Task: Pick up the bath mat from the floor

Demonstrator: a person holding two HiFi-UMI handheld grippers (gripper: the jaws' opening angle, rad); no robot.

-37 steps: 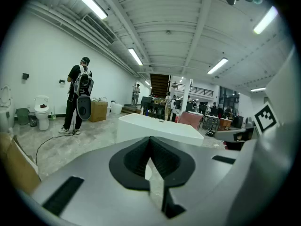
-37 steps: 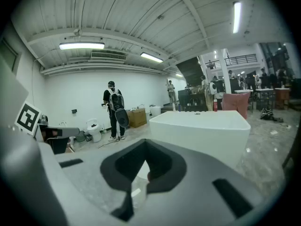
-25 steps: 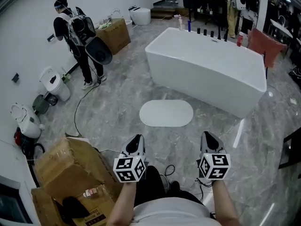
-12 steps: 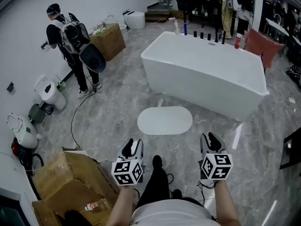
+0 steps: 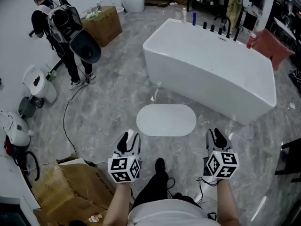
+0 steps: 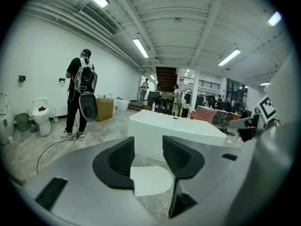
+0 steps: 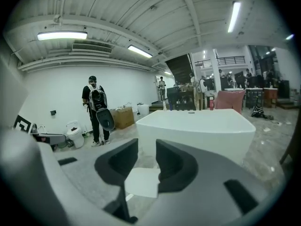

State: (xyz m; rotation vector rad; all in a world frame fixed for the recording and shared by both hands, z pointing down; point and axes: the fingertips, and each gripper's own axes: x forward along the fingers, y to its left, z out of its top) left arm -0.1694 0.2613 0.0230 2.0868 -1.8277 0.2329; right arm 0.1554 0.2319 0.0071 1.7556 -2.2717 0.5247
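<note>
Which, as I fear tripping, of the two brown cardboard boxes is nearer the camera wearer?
The crumpled brown cardboard box at the wearer's left side; the other box stands far off by the white wall.

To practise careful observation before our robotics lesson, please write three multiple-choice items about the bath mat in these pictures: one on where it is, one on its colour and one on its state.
1. Where is the bath mat?
A. on a shelf
B. on the floor beside the bathtub
C. over a chair

2. What colour is the bath mat?
A. white
B. red
C. black

3. How does the bath mat lie?
A. rolled up
B. folded in half
C. spread flat

Answers:
1 B: the head view shows it on the grey floor in front of the tub's long side.
2 A: it looks white in every view.
3 C: its whole oval outline lies open, with no fold or roll.
</note>
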